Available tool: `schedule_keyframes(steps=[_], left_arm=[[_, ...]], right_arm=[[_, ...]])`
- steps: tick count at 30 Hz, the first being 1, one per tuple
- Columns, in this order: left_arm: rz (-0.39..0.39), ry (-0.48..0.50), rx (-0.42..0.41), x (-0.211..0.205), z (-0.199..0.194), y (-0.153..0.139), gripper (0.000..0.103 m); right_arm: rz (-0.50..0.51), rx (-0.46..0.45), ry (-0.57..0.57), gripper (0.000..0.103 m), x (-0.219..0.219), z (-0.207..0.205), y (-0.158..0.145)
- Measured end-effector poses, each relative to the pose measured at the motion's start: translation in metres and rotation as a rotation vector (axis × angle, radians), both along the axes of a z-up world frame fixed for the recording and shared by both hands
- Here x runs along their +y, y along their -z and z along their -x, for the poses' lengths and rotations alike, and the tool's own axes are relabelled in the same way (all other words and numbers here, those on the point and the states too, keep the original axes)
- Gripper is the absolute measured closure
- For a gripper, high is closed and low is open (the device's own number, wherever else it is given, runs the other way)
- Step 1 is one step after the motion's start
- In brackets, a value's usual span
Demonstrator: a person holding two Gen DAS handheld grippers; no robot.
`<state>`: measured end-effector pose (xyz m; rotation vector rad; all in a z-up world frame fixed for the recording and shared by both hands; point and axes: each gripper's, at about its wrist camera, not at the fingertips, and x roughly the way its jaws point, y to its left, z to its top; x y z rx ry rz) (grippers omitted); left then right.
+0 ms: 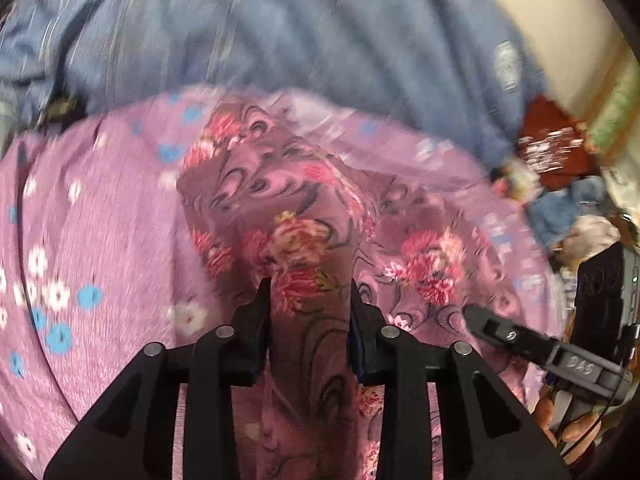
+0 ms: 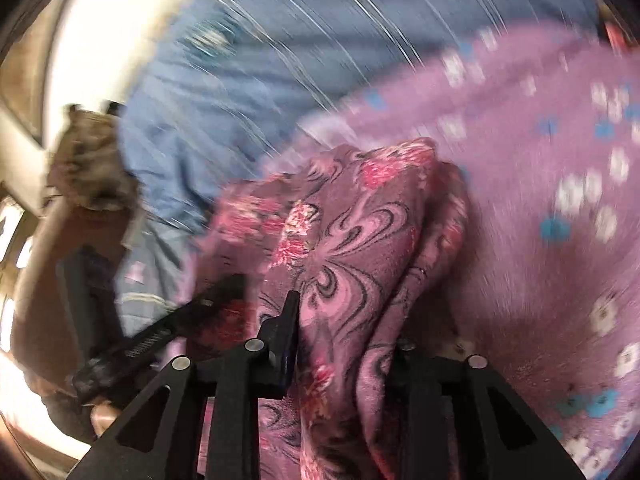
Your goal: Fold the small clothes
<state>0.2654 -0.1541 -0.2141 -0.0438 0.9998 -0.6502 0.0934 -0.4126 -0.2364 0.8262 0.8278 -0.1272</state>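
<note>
- Beneath both of your tools spreads the lilac bedspread [image 1: 100, 208] with its white and blue flowers, and beyond it, ahead of the fingers, lies a blue striped cover [image 1: 280, 28]; both views are smeared by motion, so fine edges are hard to read.
- Across that bedspread, from just ahead of your fingers back to the jaws, hangs the mauve floral garment [image 1: 288, 200], the small piece you are folding; it is bunched and lifted, not lying flat.
- Between the fingers of your left gripper [image 1: 310, 292] runs a thick fold of that garment, and both pads press on it, so this tool is clamped on the cloth.
- Over your right gripper [image 2: 344, 320] the same garment drapes so heavily that only the left finger shows; the cloth sits in the jaws and looks gripped, but the far pad is hidden.
- Off to the outer side of each tool you can see the other gripper's tip, near and apart.
- Risks, as I judge them: each grip holds a gathered wad, so layers may slip unevenly and the fold may land crooked; you could also catch the bedspread beneath and drag it along; with this much blur, fast motion may shake a corner loose.
</note>
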Motion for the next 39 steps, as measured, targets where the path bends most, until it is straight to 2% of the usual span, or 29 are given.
schedule_keyframes(steps=[1, 2, 5, 8, 12, 13, 15, 17, 20, 25, 30, 31, 35, 39], left_arm=[[-0.003, -0.011, 0.012, 0.001, -0.001, 0.005, 0.052], [-0.003, -0.024, 0.017, 0.003, -0.001, 0.007, 0.045], [-0.014, -0.034, 0.004, 0.006, -0.001, 0.006, 0.037], [-0.022, -0.036, -0.009, 0.011, 0.002, 0.007, 0.034], [-0.020, -0.028, -0.031, 0.018, 0.005, 0.006, 0.033], [-0.019, -0.029, -0.041, 0.020, 0.005, 0.006, 0.033], [-0.032, -0.024, -0.073, 0.021, 0.007, 0.003, 0.033], [-0.053, -0.018, -0.092, 0.021, 0.007, 0.006, 0.033], [-0.029, -0.015, -0.065, 0.029, 0.005, 0.007, 0.033], [-0.005, -0.020, -0.024, 0.055, -0.002, 0.009, 0.033], [0.051, -0.057, 0.043, 0.082, -0.009, 0.004, 0.033], [0.061, -0.063, 0.033, 0.084, -0.008, -0.001, 0.033], [0.081, -0.104, -0.107, 0.078, -0.004, -0.030, 0.033], [0.059, -0.102, -0.208, 0.050, -0.008, -0.037, 0.033]], right_arm=[[-0.014, 0.051, 0.003, 0.067, -0.001, -0.006, 0.011], [-0.022, 0.084, 0.009, 0.060, -0.003, -0.009, 0.018], [0.000, 0.045, 0.027, 0.050, -0.009, -0.006, 0.007], [0.024, -0.019, 0.071, 0.044, -0.017, 0.006, -0.007], [0.180, -0.082, 0.160, 0.044, -0.019, 0.019, -0.029], [0.231, -0.123, 0.173, 0.047, -0.017, 0.023, -0.038], [0.264, -0.204, 0.152, 0.057, -0.011, 0.024, -0.049], [0.261, -0.240, 0.114, 0.065, -0.006, 0.021, -0.053], [0.206, -0.213, 0.071, 0.073, 0.002, 0.006, -0.043], [0.171, -0.200, 0.063, 0.073, 0.004, -0.003, -0.034], [0.082, -0.160, 0.027, 0.073, 0.005, -0.021, -0.014], [0.080, -0.143, 0.013, 0.073, 0.009, -0.025, -0.010], [0.080, -0.015, -0.027, 0.073, 0.017, -0.043, 0.012], [0.058, -0.050, -0.013, 0.070, 0.013, -0.039, 0.008]])
